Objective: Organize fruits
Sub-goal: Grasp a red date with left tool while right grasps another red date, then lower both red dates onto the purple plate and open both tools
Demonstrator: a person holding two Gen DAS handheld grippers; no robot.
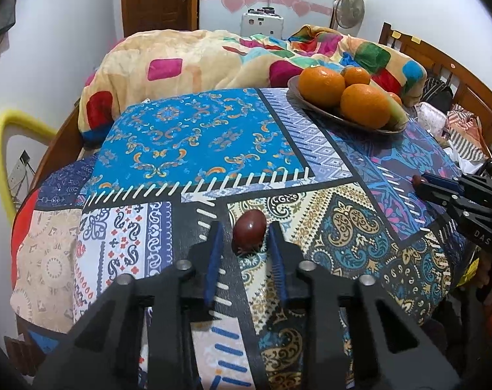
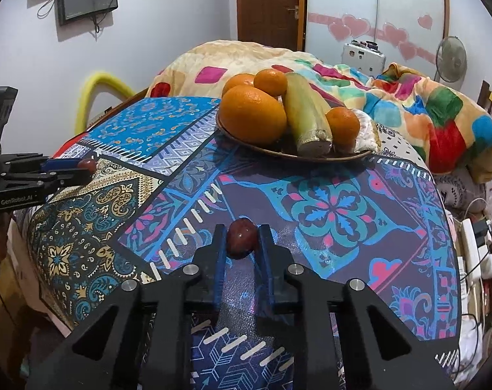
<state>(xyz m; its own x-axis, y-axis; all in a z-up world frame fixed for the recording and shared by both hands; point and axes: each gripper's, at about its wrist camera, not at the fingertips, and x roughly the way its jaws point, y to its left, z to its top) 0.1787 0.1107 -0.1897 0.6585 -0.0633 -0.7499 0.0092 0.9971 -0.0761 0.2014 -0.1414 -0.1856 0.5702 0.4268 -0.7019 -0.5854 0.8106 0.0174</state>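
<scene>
1. Left wrist view: my left gripper [image 1: 244,237] straddles a dark red date [image 1: 249,230] low in the centre of the frame. The tongs stand apart; the right finger looks close to the fruit, the left one shows a clear gap.
2. Right wrist view: my right gripper [image 2: 241,239] has a second date [image 2: 241,238] between its fingers, lower centre. Both pads seem to touch it, so I judge it clamped, though the date sits at the very tips.
3. The plate [image 2: 246,143] with oranges [image 2: 253,118] and a long green fruit [image 2: 306,120] sits in the upper middle of the right view, well apart from both dates.
4. Risks: the dates are small, round and glossy. A tip grip on the right could squirt the fruit out during the lift. On the left, closing off-centre may push the date across the slick tablecloth [image 1: 193,136] instead of catching it.
5. The plate is heaped; a date dropped on the oranges could roll off the rim.
6. Pose: both grippers are held low, angled down at the table, fingers side by side. In the left view the right gripper enters from the right edge.
</scene>
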